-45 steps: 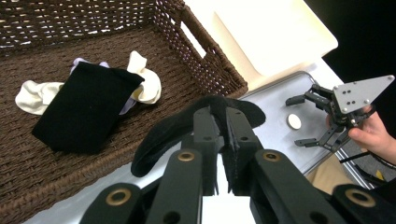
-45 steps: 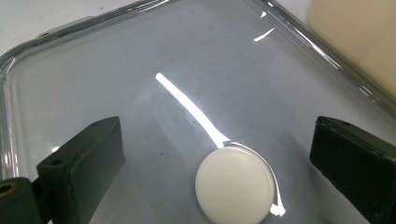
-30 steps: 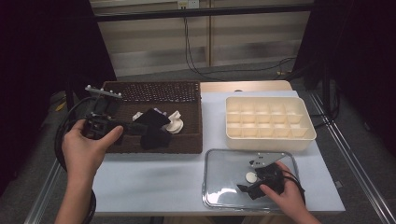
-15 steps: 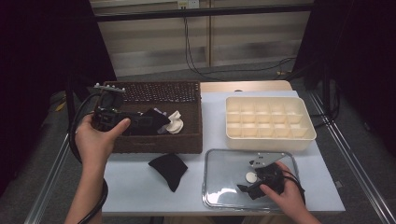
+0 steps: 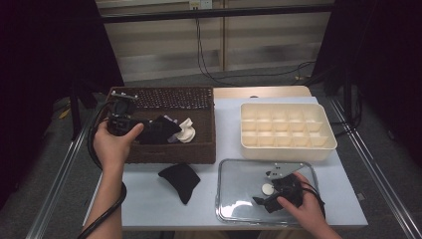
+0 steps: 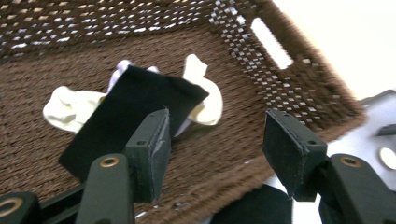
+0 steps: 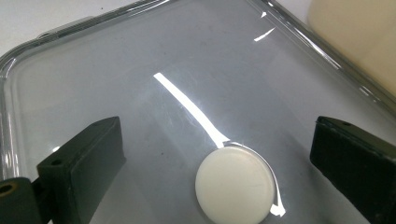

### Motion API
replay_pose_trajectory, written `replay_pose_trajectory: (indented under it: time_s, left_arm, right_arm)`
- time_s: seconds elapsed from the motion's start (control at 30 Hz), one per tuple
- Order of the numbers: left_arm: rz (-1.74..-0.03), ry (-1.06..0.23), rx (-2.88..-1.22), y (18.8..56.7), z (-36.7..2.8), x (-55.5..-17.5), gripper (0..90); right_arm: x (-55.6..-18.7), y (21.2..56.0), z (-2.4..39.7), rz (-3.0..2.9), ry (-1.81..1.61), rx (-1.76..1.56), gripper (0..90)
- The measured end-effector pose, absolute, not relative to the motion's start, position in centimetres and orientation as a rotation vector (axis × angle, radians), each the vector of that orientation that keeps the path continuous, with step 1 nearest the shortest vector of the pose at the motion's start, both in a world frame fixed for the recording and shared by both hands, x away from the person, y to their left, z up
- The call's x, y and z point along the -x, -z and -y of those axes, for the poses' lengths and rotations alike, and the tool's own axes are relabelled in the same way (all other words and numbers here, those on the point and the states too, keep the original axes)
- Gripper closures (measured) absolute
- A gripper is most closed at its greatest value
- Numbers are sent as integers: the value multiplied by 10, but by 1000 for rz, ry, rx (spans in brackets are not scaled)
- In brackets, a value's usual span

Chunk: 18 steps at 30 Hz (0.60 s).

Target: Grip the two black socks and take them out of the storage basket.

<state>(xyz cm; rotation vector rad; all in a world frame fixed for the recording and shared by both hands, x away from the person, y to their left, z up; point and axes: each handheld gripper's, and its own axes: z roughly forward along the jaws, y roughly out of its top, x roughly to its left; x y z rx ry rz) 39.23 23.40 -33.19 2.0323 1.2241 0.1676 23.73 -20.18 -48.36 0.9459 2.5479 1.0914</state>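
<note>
My left gripper point(image 5: 145, 128) hovers over the brown wicker basket point(image 5: 164, 154), open; its jaws have just been opening and nothing is between them. In the left gripper view it point(image 6: 215, 144) points at a black cloth point(image 6: 135, 107) lying on cream cloths point(image 6: 205, 93) on the basket floor. Another black cloth point(image 5: 180, 179) lies on the white table in front of the basket. My right gripper point(image 5: 266, 199) rests open on a clear lid point(image 5: 239, 199), its jaws point(image 7: 219, 135) either side of the lid's white knob point(image 7: 235, 186) without touching it.
A cream tray point(image 5: 286, 132) with several compartments stands at the right, just behind the lid. The basket's slotted handle wall point(image 6: 280, 70) is toward the table's middle. A cable trails from the left hand off the table's left edge.
A black cloth went from the left gripper to the table in front of the basket. The left gripper opened and sank toward the basket. The right gripper has not moved.
</note>
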Motion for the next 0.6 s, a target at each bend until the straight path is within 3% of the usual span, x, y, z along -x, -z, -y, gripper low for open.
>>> replay_pose_trajectory:
  time_s: [0.6]
  left_arm:
    - [-1269, -220, -2035, 359, -230, -438, 418]
  right_arm:
    - [-237, 484, 202, -2549, -1092, -945, 24]
